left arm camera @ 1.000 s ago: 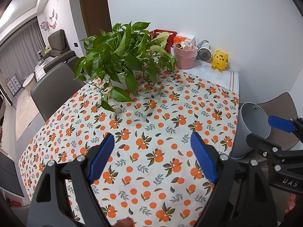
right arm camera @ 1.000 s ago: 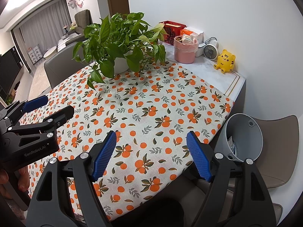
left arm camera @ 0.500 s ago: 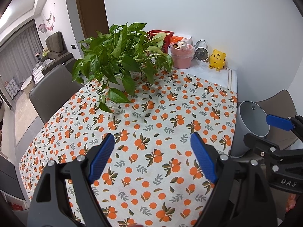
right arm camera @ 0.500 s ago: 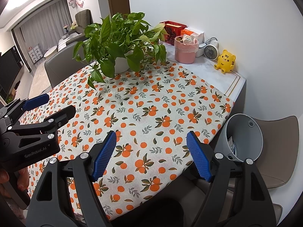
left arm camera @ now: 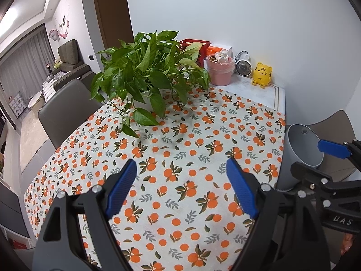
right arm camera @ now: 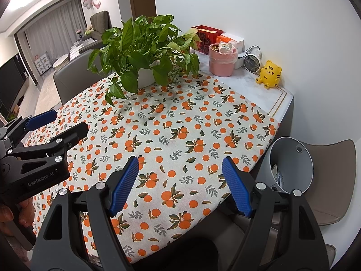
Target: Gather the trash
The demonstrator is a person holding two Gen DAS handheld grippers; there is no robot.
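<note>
A grey trash bin (right arm camera: 291, 164) stands on a chair beside the table's right edge, with some paper scraps inside; it also shows in the left wrist view (left arm camera: 302, 151). My left gripper (left arm camera: 180, 187) is open and empty above the orange-print tablecloth (left arm camera: 180, 149). My right gripper (right arm camera: 180, 185) is open and empty above the table's near right corner, left of the bin. Each gripper shows in the other's view: the right one (left arm camera: 325, 158) next to the bin, the left one (right arm camera: 49, 124) over the table's left side. No loose trash shows on the cloth.
A potted green plant (right arm camera: 140, 52) stands at the table's far middle. Behind it are a pink tub (right arm camera: 222, 62) with packets, a red box (right arm camera: 207, 37), a small fan (right arm camera: 252, 62) and a yellow tiger toy (right arm camera: 269, 73). Grey chairs (left arm camera: 65, 113) flank the table.
The left gripper has pulled back and risen a little, so the table looks further away. The right gripper has barely moved. Both stay open.
</note>
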